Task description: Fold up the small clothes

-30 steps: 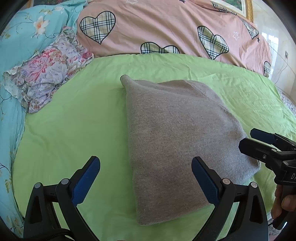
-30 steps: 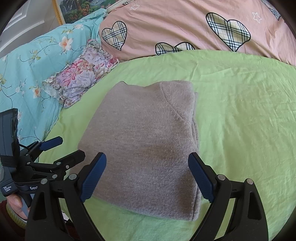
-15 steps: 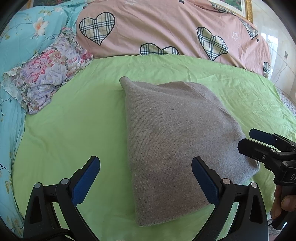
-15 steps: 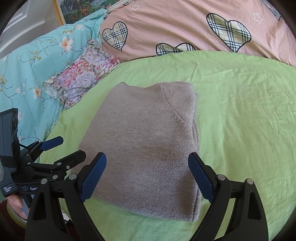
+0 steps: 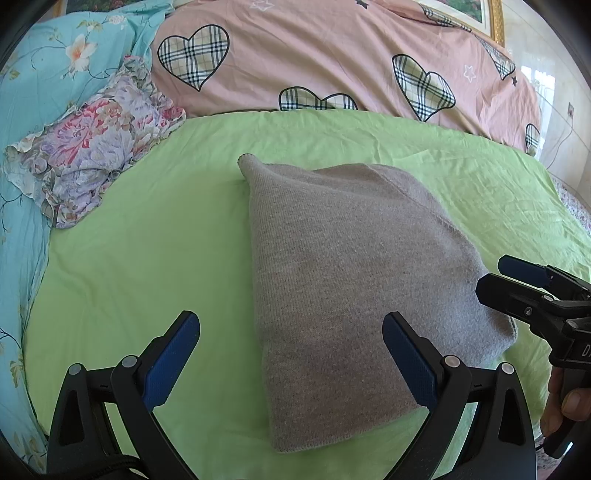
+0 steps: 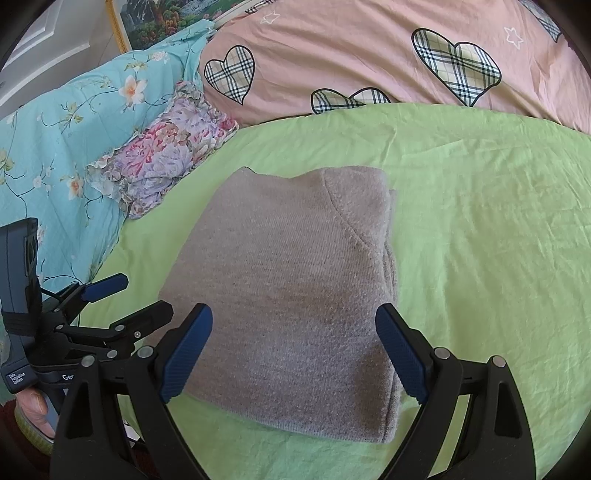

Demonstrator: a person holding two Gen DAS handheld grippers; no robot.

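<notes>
On the green sheet (image 5: 147,240), folded grey sweater (image 5: 351,295) lies ahead of 2 released claws.

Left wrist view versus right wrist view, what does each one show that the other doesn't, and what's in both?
Only the left wrist view shows the gold picture frame at top right and the tiled wall beyond the bed.

Only the right wrist view shows the landscape painting at top left, the white door beside it, and the curved seam on the grey sweater.

Both show the folded grey sweater on the green sheet, the floral pillow, the pink heart quilt, the blue floral cover, and both claws open, left claw and right claw.
</notes>
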